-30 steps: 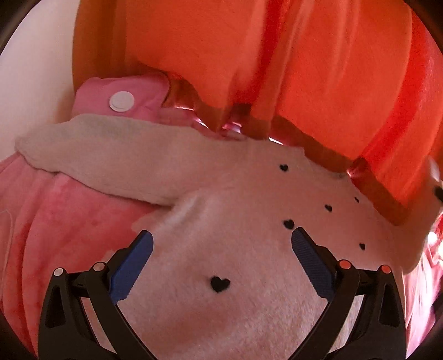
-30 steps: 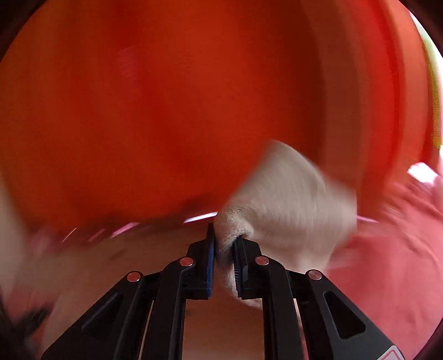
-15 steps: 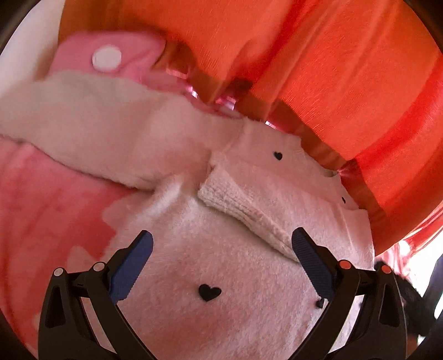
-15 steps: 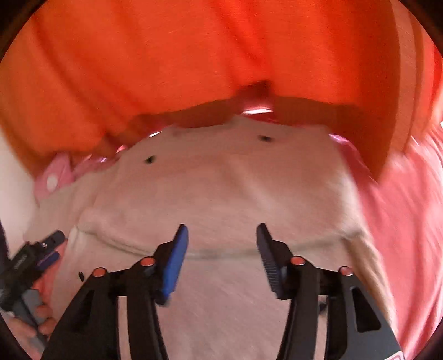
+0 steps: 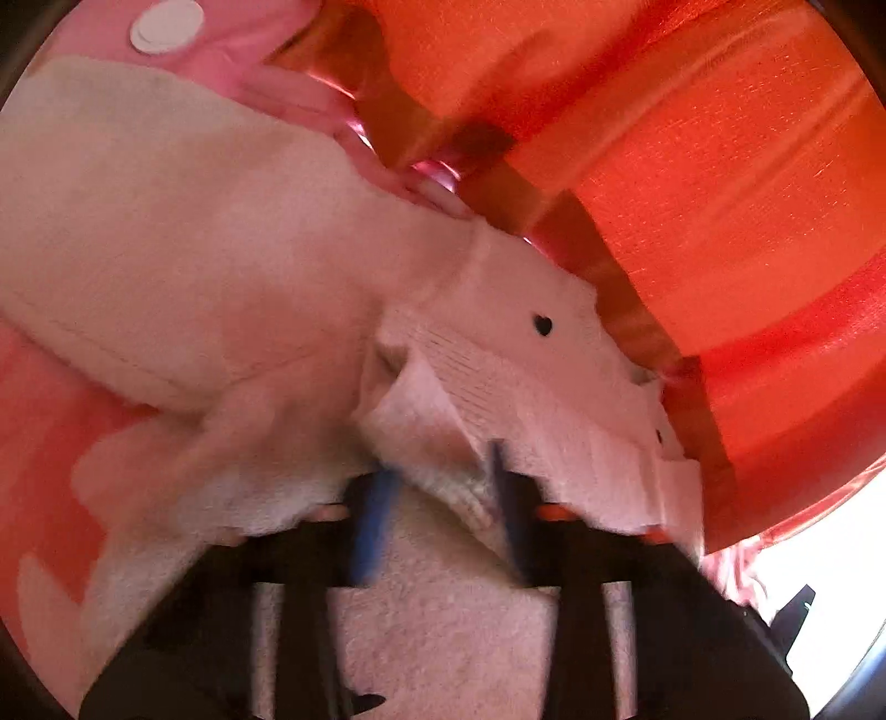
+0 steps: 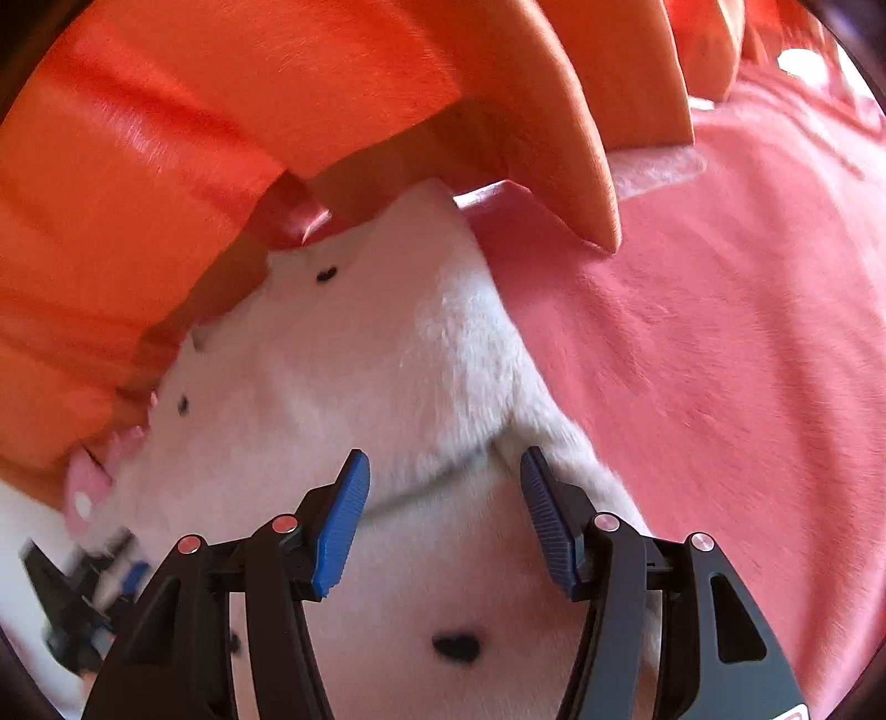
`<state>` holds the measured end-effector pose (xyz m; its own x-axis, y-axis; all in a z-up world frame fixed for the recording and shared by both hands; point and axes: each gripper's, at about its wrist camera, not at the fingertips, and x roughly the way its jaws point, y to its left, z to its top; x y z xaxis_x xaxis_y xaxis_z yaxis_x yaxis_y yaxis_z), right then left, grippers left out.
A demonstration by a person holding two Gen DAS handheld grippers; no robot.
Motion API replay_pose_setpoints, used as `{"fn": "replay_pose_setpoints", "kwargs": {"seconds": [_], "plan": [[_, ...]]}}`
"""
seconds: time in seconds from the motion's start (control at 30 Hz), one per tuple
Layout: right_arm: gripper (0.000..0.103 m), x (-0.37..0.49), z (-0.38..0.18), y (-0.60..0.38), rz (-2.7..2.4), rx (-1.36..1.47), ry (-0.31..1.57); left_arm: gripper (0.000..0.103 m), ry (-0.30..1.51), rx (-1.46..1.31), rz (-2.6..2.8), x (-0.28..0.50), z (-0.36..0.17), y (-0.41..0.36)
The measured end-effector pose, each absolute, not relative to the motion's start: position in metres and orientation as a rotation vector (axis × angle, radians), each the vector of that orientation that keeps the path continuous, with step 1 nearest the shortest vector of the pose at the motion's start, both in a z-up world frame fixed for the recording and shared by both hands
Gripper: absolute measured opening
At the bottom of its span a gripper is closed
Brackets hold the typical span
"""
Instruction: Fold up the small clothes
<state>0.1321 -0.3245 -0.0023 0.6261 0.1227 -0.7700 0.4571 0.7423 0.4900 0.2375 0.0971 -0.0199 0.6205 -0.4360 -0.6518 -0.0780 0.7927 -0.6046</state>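
A fuzzy cream sweater with small black hearts [image 5: 232,266] lies on a pink blanket; it also shows in the right wrist view [image 6: 354,382]. My left gripper [image 5: 437,498] is blurred and its jaws stand narrow around the ribbed cuff [image 5: 426,437] of a sleeve folded across the sweater's body. My right gripper [image 6: 443,515] is open and empty, low over the sweater's right shoulder seam. The left gripper [image 6: 88,587] shows small and blurred at the left of the right wrist view.
An orange curtain [image 5: 692,138] hangs right behind the sweater, and its folds [image 6: 277,111] reach down to the sweater's top edge. The pink blanket [image 6: 720,360] spreads to the right. A pink garment with a white snap [image 5: 166,27] lies at the far left.
My left gripper has moved forward and narrowed from wide open onto the folded sleeve's cuff. My right gripper, shut on the sleeve a second ago, has let go and moved right.
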Motion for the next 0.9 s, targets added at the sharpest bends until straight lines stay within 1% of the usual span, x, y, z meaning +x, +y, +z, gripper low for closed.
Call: {"fn": "replay_pose_setpoints", "kwargs": {"seconds": [0.03, 0.07, 0.1, 0.17, 0.23, 0.3, 0.37, 0.4, 0.43, 0.47, 0.53, 0.6, 0.67, 0.7, 0.73, 0.77, 0.8, 0.83, 0.87, 0.9], "plan": [[0.051, 0.140, -0.004, -0.321, -0.208, 0.742, 0.880, 0.009, 0.876, -0.643, -0.225, 0.237, -0.017, 0.098], [0.025, 0.144, -0.001, -0.321, -0.206, 0.740, 0.870, 0.008, 0.855, -0.638, -0.226, 0.237, -0.012, 0.100], [0.008, 0.146, 0.006, -0.320, -0.191, 0.733, 0.852, 0.008, 0.818, -0.621, -0.231, 0.234, -0.001, 0.101], [0.008, 0.140, 0.033, -0.313, -0.140, 0.710, 0.743, 0.007, 0.737, -0.603, -0.244, 0.227, 0.022, 0.105], [0.008, 0.135, 0.051, -0.305, -0.102, 0.651, 0.687, 0.007, 0.710, -0.602, -0.242, 0.224, 0.030, 0.109], [0.007, 0.139, 0.041, -0.302, -0.140, 0.572, 0.732, 0.007, 0.742, -0.576, -0.205, 0.227, 0.020, 0.113], [0.007, 0.148, -0.002, -0.310, -0.233, 0.551, 0.889, 0.006, 0.820, -0.555, -0.146, 0.232, -0.007, 0.116], [0.006, 0.146, -0.014, -0.315, -0.237, 0.593, 0.903, 0.005, 0.879, -0.564, -0.112, 0.234, -0.026, 0.119], [0.006, 0.144, -0.009, -0.317, -0.235, 0.621, 0.884, 0.004, 0.890, -0.604, -0.117, 0.233, -0.036, 0.123], [0.006, 0.144, 0.001, -0.317, -0.231, 0.623, 0.886, 0.004, 0.873, -0.621, -0.118, 0.232, -0.035, 0.125], [0.007, 0.141, 0.026, -0.313, -0.224, 0.599, 0.828, 0.004, 0.860, -0.599, -0.121, 0.231, -0.026, 0.124], [0.008, 0.138, 0.030, -0.314, -0.287, 0.594, 0.855, 0.004, 0.854, -0.548, -0.105, 0.230, -0.021, 0.118], [0.015, 0.126, 0.034, -0.314, -0.387, 0.595, 0.840, 0.004, 0.876, -0.545, -0.088, 0.230, -0.023, 0.116], [0.015, 0.124, 0.044, -0.308, -0.397, 0.543, 0.811, 0.004, 0.875, -0.580, -0.083, 0.228, -0.020, 0.117], [0.016, 0.124, 0.050, -0.304, -0.395, 0.511, 0.797, 0.008, 0.869, -0.601, -0.086, 0.225, -0.017, 0.119], [0.017, 0.126, 0.059, -0.298, -0.385, 0.463, 0.772, 0.022, 0.853, -0.633, -0.099, 0.224, -0.011, 0.119], [0.017, 0.128, 0.063, -0.294, -0.370, 0.433, 0.759, 0.035, 0.842, -0.647, -0.109, 0.225, -0.009, 0.118], [0.017, 0.134, 0.063, -0.287, -0.345, 0.395, 0.768, 0.060, 0.832, -0.653, -0.110, 0.225, -0.005, 0.117], [0.017, 0.138, 0.056, -0.286, -0.333, 0.373, 0.793, 0.068, 0.831, -0.647, -0.108, 0.223, -0.005, 0.118], [0.017, 0.143, 0.046, -0.282, -0.321, 0.356, 0.832, 0.068, 0.842, -0.630, -0.121, 0.226, -0.008, 0.113]]}}
